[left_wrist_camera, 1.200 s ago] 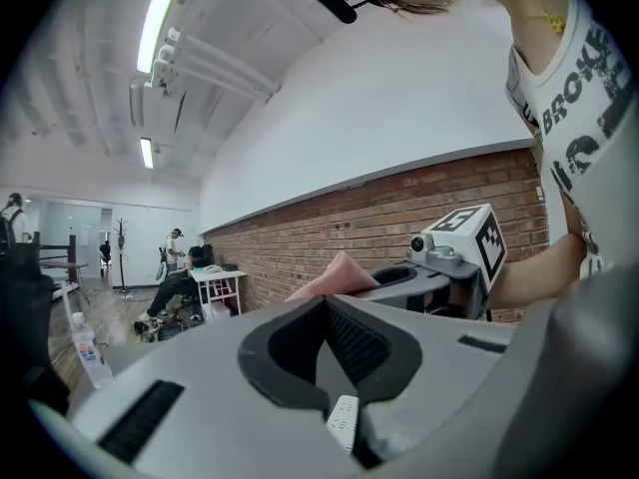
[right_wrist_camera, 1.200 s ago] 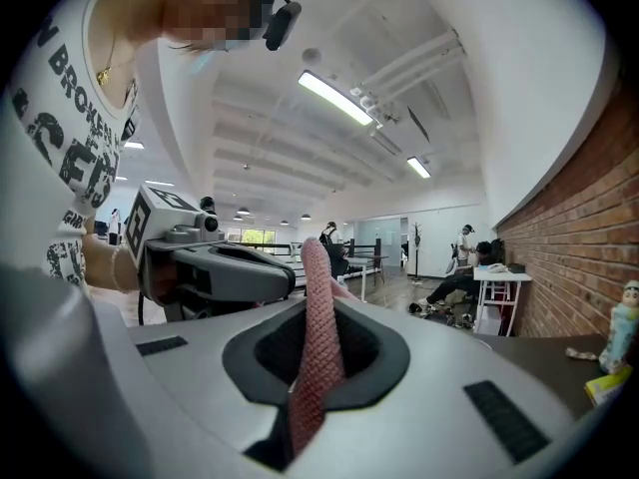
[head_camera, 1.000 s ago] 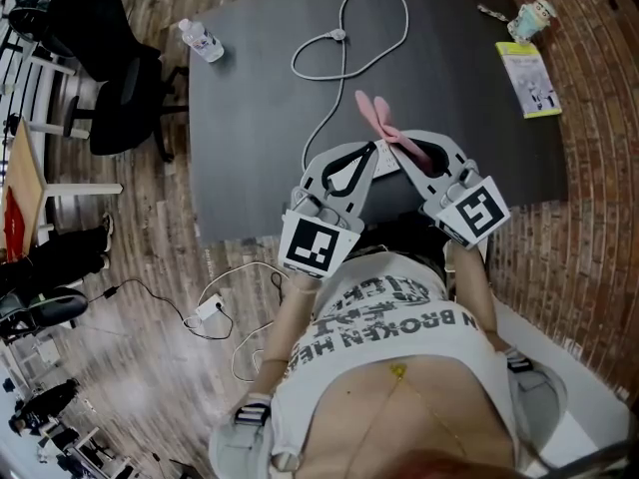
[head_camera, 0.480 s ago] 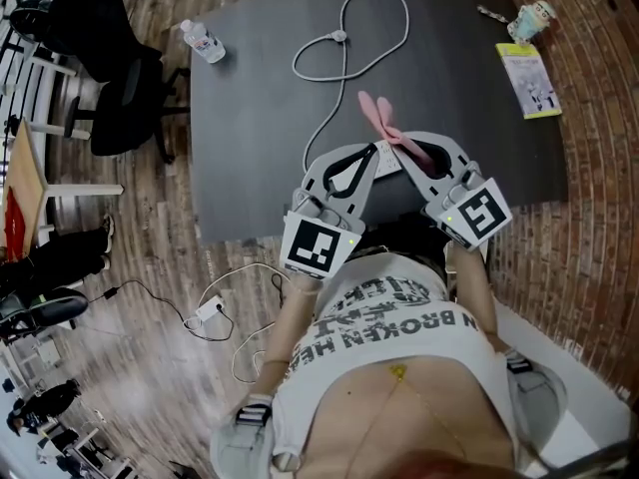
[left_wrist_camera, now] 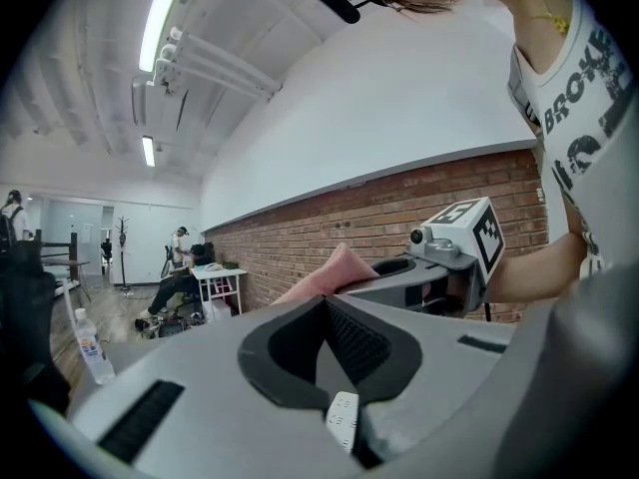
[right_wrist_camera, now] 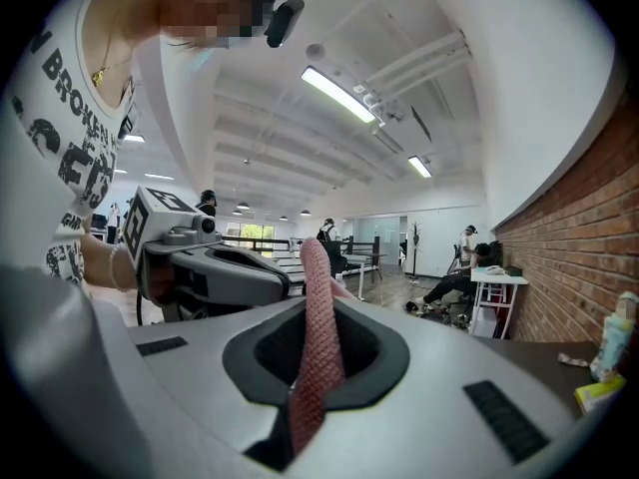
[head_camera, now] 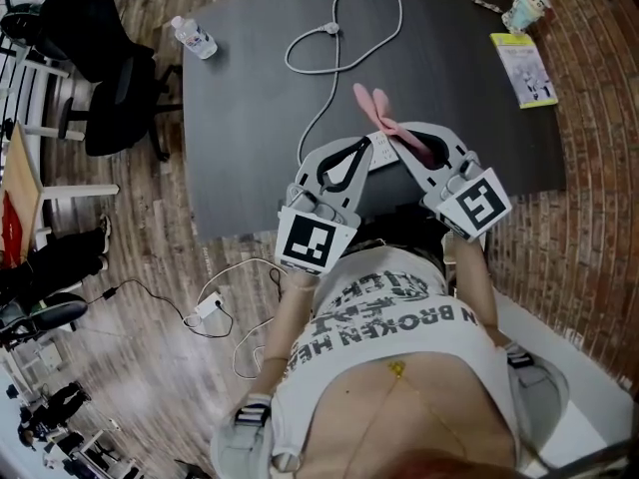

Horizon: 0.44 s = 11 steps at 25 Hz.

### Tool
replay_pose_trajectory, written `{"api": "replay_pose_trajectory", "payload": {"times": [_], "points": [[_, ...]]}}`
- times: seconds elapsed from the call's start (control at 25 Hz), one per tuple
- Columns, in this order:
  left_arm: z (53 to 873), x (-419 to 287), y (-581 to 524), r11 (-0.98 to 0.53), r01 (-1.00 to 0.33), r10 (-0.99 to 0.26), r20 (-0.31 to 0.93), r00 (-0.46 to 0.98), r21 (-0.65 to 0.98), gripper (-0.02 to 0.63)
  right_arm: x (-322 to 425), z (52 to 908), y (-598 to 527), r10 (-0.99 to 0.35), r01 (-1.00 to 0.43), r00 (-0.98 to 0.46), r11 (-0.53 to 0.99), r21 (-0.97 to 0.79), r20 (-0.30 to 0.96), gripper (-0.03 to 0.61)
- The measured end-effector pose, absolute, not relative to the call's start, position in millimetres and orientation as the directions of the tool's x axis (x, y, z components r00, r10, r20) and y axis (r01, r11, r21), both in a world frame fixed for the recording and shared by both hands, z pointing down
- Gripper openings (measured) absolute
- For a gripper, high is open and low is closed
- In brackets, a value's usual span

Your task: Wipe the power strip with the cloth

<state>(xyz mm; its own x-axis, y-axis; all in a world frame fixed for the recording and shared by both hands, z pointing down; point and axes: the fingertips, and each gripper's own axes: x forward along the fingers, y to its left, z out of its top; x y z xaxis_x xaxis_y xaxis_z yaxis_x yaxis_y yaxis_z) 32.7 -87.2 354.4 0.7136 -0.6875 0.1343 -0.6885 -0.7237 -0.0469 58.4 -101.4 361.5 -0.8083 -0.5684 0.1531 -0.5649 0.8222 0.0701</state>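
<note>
The white power strip (head_camera: 378,154) lies near the front edge of the dark table (head_camera: 250,118), and its cable (head_camera: 329,30) loops away toward the far side. My left gripper (head_camera: 369,149) is shut, its tips touching just left of the strip. In the left gripper view (left_wrist_camera: 324,299) a white bit (left_wrist_camera: 342,422) shows low in the gap behind the tips; whether it is gripped I cannot tell. My right gripper (head_camera: 397,136) is shut on the pink cloth (head_camera: 371,108), which stands up between its jaws (right_wrist_camera: 318,337). Both grippers are raised and point toward each other.
A water bottle (head_camera: 194,38) lies at the table's far left corner. A booklet (head_camera: 522,70) and a small cup (head_camera: 527,10) sit at the far right. An office chair (head_camera: 110,78) stands left of the table. A charger with cords (head_camera: 208,307) lies on the wooden floor.
The head view has shifted a little. Both grippers keep their places by the strip, and the cloth stays in the right one.
</note>
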Motion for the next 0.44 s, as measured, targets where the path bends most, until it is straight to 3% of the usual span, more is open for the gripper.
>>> {"api": "replay_pose_trajectory", "payload": {"times": [0.44], "points": [[360.4,40.6,-82.9,-0.741,-0.671,-0.668,0.143,0.730,-0.035,0.008,63.4,365.4,-101.3,-0.577,-0.574,-0.799,0.816,0.076,0.170,0.015]]}}
